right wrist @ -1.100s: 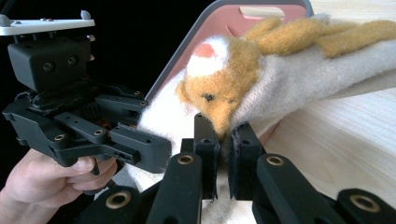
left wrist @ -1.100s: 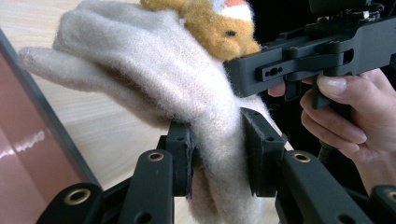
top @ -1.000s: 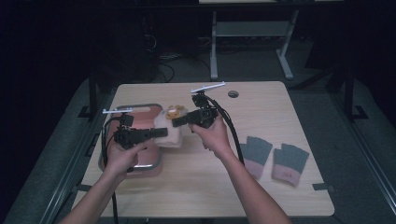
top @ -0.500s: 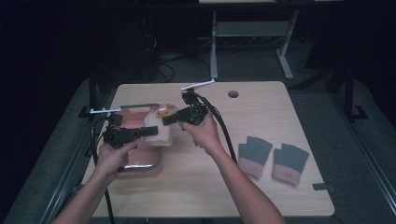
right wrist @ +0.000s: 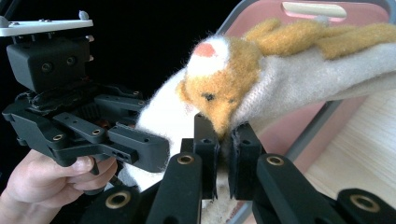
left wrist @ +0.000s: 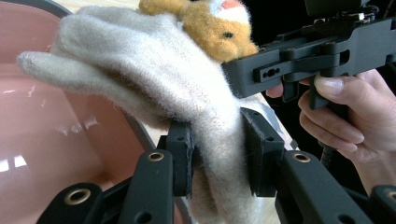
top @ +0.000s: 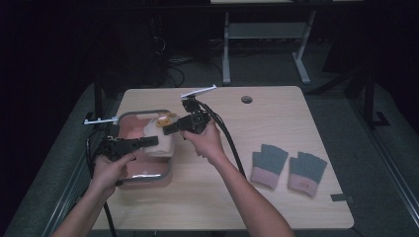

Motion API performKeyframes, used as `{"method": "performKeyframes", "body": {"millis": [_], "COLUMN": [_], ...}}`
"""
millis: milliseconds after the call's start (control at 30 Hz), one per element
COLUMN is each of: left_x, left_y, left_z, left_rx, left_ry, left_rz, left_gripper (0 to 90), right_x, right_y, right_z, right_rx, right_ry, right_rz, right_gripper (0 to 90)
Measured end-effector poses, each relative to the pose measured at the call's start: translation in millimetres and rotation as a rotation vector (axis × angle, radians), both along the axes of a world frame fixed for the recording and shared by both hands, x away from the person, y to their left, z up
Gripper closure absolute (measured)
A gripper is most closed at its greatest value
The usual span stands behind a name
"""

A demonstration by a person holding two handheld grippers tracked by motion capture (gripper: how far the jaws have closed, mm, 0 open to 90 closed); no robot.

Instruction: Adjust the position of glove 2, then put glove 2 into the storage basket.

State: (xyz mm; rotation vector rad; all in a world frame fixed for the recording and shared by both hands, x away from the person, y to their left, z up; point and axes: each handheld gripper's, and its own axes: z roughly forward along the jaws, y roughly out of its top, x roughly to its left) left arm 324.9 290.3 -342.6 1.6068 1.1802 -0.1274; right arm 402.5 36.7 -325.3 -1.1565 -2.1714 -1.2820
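Cream woolly glove (top: 159, 138) with an orange-brown plush animal face (top: 166, 120) on it is held up between both grippers, over the pink basin (top: 148, 175) with a grey rim near the table's left edge. Table (top: 276, 197) is light wood.

Left gripper (top: 150, 141) comes in from the left edge side, jaws clamped on the glove's lower part; in the left gripper view the cream fabric (left wrist: 215, 140) is pinched between the two black pads (left wrist: 180, 156), bunched and squeezed narrow. Glove fingers stick out up and left in that view, over the pink basin wall (left wrist: 42, 140). Left hand (top: 111, 170) grips the handle, over the basin's near-left corner.

Right gripper (top: 168, 130) comes from the right, jaws pressed together on the glove's edge just under the plush face; in the right gripper view the pads (right wrist: 205, 149) are nearly touching, with a thin fold of fabric and the animal's snout (right wrist: 219, 119) right above them. Right hand (top: 205, 140) sits just right of the basin, cable trailing toward the table's near edge.

Each gripper view shows the other gripper close by: (left wrist: 317, 56), (right wrist: 84, 121).

Pair of grey gloves with pink cuffs (top: 289, 168) lies flat near the table's right edge, well apart from the basin. Dark round hole (top: 246, 99) near the far edge.
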Motion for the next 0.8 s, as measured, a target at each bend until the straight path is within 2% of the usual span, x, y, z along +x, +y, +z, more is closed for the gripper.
{"method": "performKeyframes", "body": {"millis": [433,800], "left_x": [-0.8,-8.2], "left_y": [18.9,35.3], "left_z": [-1.6,-2.8], "left_rx": [0.01,0.017], "left_ry": [0.012,0.015], "left_rz": [0.034,0.061], "left_gripper": [66.6,66.7], "right_x": [4.9,4.9], "right_y": [21.5,41.5], "right_z": [-5.4,-9.2], "right_rx": [0.012,0.018], "right_ry": [0.007,0.015], "right_rz": [0.018,0.044], "right_gripper": [83.6,83.7]}}
